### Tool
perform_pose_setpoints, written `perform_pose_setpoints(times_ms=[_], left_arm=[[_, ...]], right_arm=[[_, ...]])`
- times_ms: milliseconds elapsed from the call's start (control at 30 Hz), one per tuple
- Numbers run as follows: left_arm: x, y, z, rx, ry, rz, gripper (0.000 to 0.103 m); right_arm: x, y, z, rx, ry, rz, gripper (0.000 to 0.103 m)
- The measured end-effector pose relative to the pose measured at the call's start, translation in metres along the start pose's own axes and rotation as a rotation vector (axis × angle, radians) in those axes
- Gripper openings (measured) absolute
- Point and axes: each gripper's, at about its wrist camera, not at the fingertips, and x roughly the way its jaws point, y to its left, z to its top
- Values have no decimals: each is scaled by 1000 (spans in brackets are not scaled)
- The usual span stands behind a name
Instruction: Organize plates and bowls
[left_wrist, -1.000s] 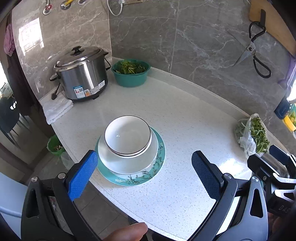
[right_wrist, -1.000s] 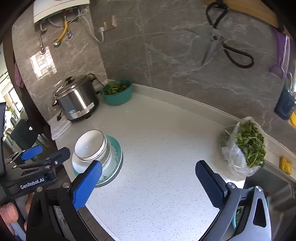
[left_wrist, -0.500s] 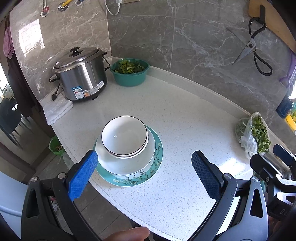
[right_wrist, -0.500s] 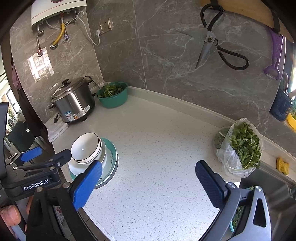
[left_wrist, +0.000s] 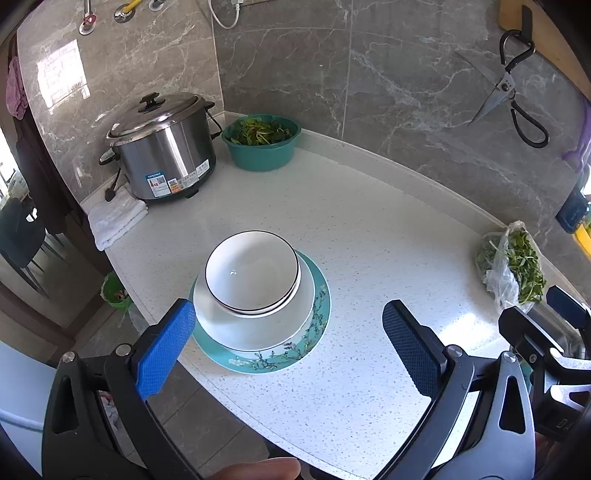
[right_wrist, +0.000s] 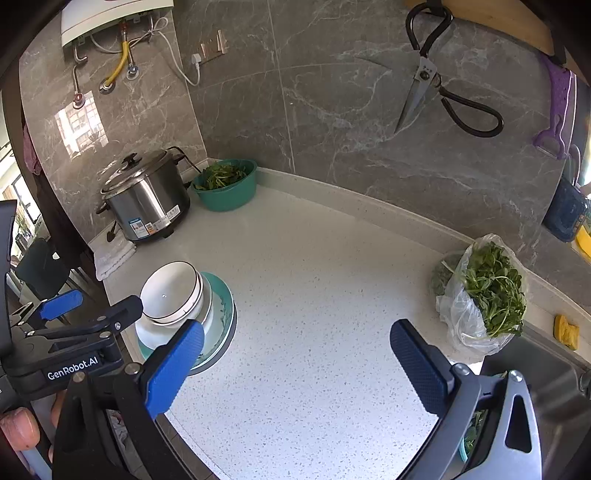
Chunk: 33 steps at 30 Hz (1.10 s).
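Both tools, left tool (left_wrist: 288, 343) and right tool (right_wrist: 295, 363), are hanging wide open and empty; black-rimmed bowls (left_wrist: 252, 272) are sitting nested on stacked plates (left_wrist: 258, 332), saving surface (left_wrist: 369, 236) room.

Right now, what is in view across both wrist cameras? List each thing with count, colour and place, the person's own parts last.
bowls: two, white with dark rims, nested on the white plate.
white plate: one, on the teal plate.
teal plate: one, floral rim, near the counter's front edge.
rice cooker: one, steel, back left corner.
green basin: one, holding greens, beside the cooker.
folded towel: one, white, in front of the cooker.
bag of greens: one, clear plastic, right side near the sink.
scissors: one, black handles, hanging on the wall.
countertop: one, speckled white.
left claw: blue pads, open, empty.
right claw: blue pads, open, empty.
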Motion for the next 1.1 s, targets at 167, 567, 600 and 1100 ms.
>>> perform_pose_setpoints(times_ms=[167,567,600,1100], left_arm=[[3,1,0,0,4,0,103],[6,2,0,-1,7,3,103],[7,3,1,-1,7,4,103],[9,5,1,0,10,3,103]], right_arm=[[2,-1,-1,-2,4,-1,103],[4,-2,0,-6,9,2,103],[4,-2,0,-6,10,2,103],[8,0,0,-11,21,8,103]])
